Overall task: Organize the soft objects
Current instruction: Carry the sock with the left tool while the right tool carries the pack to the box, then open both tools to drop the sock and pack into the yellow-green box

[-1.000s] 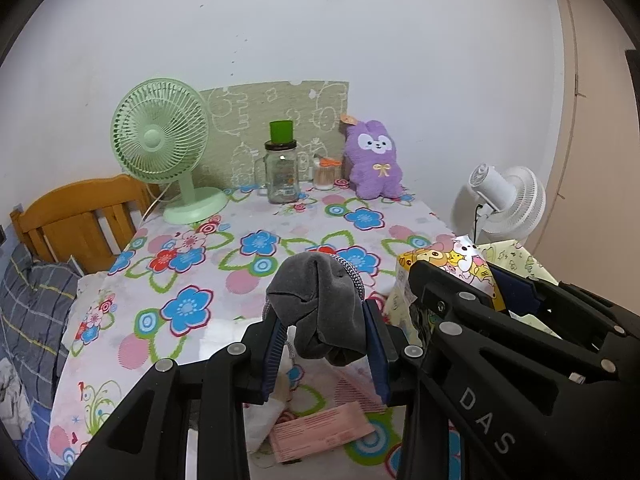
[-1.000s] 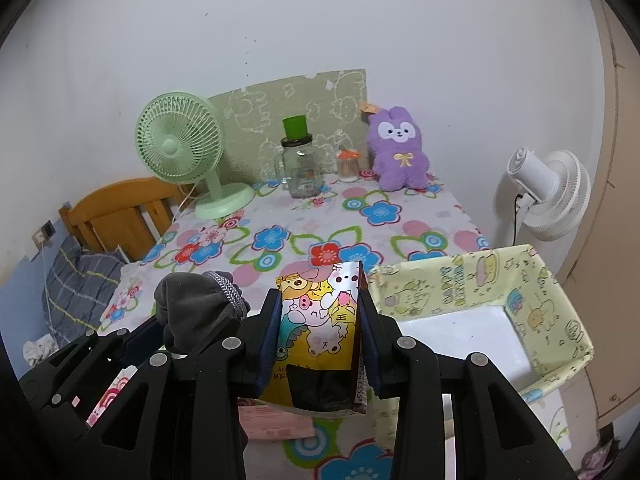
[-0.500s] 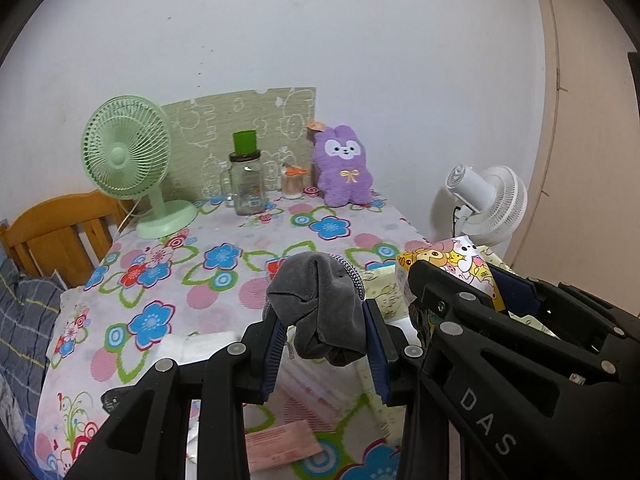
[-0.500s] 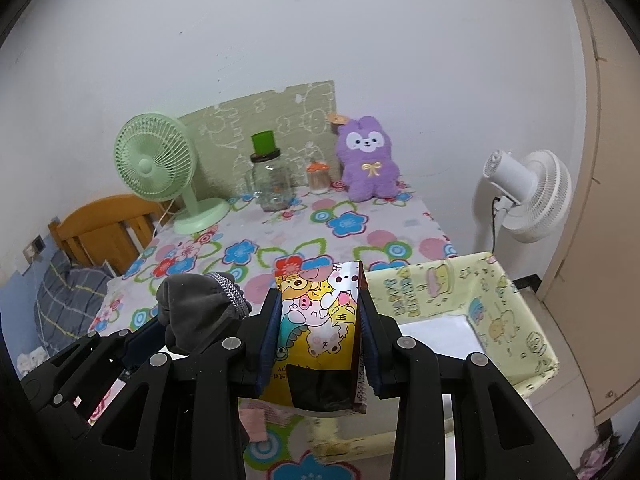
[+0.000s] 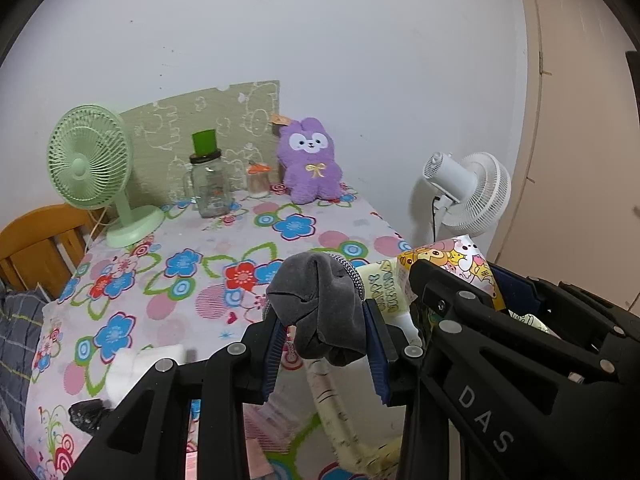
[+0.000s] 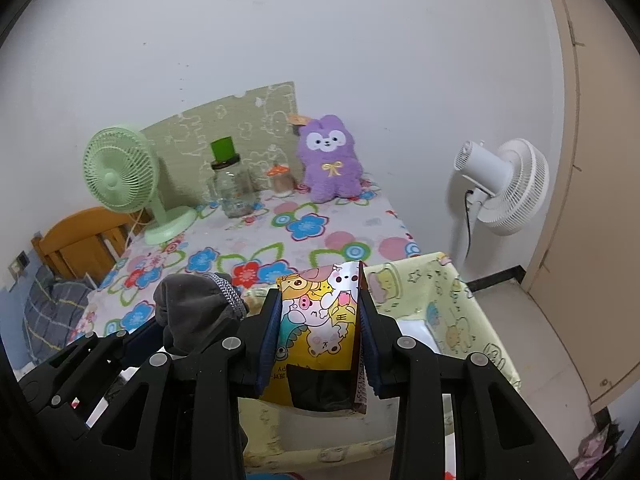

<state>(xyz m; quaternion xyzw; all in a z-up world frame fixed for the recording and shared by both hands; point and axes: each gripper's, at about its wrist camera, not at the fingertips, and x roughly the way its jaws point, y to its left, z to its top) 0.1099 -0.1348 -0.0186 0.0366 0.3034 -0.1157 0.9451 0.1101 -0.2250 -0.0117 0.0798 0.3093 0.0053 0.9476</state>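
Grey fabric, bunched and drooping: that's the grey sock (image 5: 320, 304), pinched between the closed-in pads of the left gripper (image 5: 326, 344), held up in the air just beside the yellow fabric bin (image 6: 460, 300). Right next to it, the right gripper (image 6: 318, 344) is clamped tight on the cartoon-print packet (image 6: 320, 320), a dark piece of cloth showing in its lower cut-out, and that one hangs directly over the bin's near wall. The bin's white floor, where it shows, looks bare, so I'd say nothing has gone in yet. Both loads are up and poised; the drop is what's left. Beyond the bin, on the floral tablecloth (image 5: 180, 280), the purple plush bunny (image 5: 312, 172) sits well away by the wall, untouched. To the bin's left a pale folded item (image 5: 132, 364) lies blurred on the cloth; what it is, I can't tell.
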